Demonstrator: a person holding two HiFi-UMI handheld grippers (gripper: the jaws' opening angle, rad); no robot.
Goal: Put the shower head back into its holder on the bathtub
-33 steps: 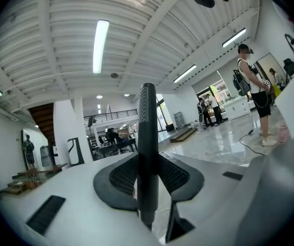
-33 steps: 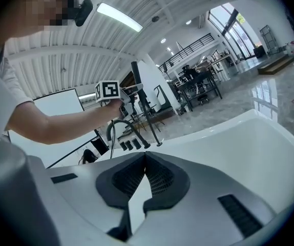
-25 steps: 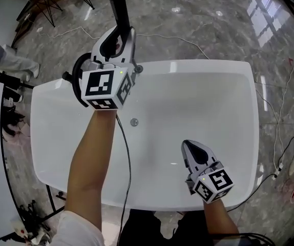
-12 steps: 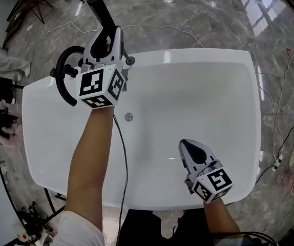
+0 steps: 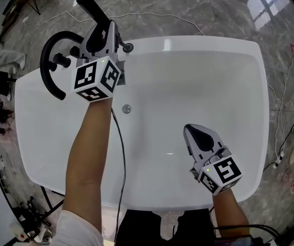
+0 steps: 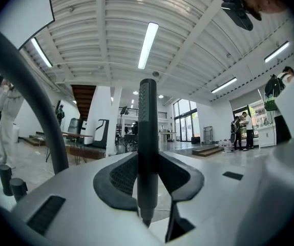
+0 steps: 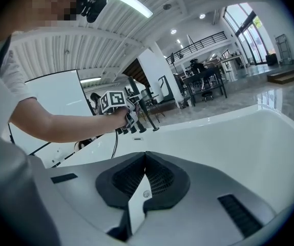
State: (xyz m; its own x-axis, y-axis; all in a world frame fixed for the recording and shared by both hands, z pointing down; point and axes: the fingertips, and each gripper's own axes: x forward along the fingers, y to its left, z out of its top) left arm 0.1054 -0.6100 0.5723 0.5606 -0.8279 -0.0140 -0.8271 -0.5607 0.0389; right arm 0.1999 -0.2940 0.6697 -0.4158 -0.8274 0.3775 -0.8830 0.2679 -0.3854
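The bathtub [image 5: 213,42] is glossy white and smooth, acrylic or enamel by its look, with soft highlights along its rim. The floor [image 5: 188,6] around it is polished grey veined stone that mirrors windows and lamps. The shower head [image 5: 92,8] is matt black. The curved spout [image 5: 44,68] at the tub's far left corner has the same matt black finish. The left tongs [image 5: 105,32] and right tongs [image 5: 190,133] have matt light-grey plastic shells, and their black pads [image 7: 162,181] have a finely ribbed, mesh-like surface. The marker cube [image 5: 91,80] looks matt, printed black on white. The sleeve [image 5: 78,229] is white cloth.
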